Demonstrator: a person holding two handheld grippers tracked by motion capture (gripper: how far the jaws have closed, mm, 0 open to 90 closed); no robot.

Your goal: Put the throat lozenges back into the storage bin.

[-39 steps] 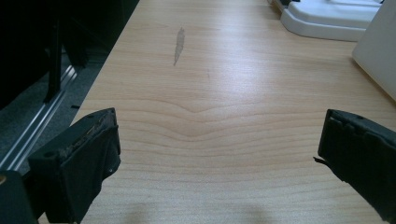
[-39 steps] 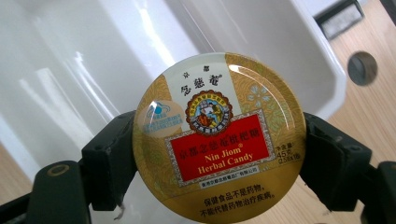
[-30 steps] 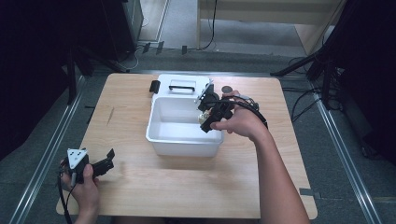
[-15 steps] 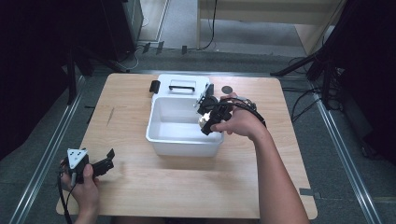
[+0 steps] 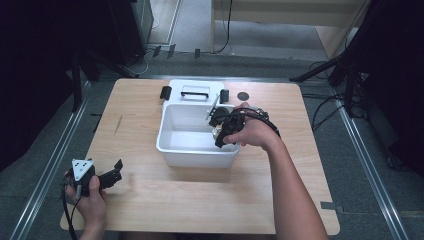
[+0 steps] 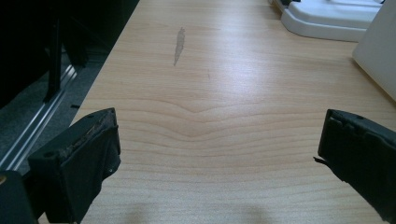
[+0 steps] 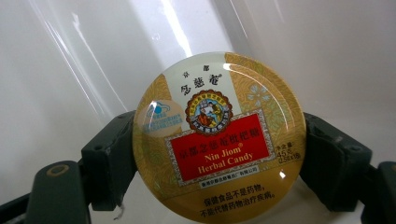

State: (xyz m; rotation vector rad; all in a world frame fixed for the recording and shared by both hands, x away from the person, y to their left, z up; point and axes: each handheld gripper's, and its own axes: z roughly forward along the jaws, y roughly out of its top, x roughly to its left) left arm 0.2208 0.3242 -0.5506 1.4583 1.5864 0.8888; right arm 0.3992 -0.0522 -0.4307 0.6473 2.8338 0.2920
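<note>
Right gripper view: the right gripper (image 7: 219,154) is clamped on a round candy tin (image 7: 219,137), one jaw pressing each side of its rim. The tin is a disc with no long axis; its printed lid faces straight back along the gripper, with the lettering upright. The lid is gold and cream, glossy, with a red panel reading "Nin Jiom Herbal Candy", a small emblem above it and lines of Chinese print below. Behind the tin, close ahead of the jaws, is the white inner wall of a bin (image 7: 84,60).

High view: the right gripper (image 5: 220,131) is over the near right part of the white bin (image 5: 172,146), inside its rim. Beyond it lies the bin's lid (image 5: 195,89) with its handle, and a small dark disc (image 5: 243,95) sits on the surface (image 5: 135,115) beside that.

Left gripper view: the left gripper (image 6: 219,154) stands released, jaws wide apart over bare surface (image 6: 224,93), well apart from the bin, whose corner (image 6: 380,56) lies ahead to its right.
</note>
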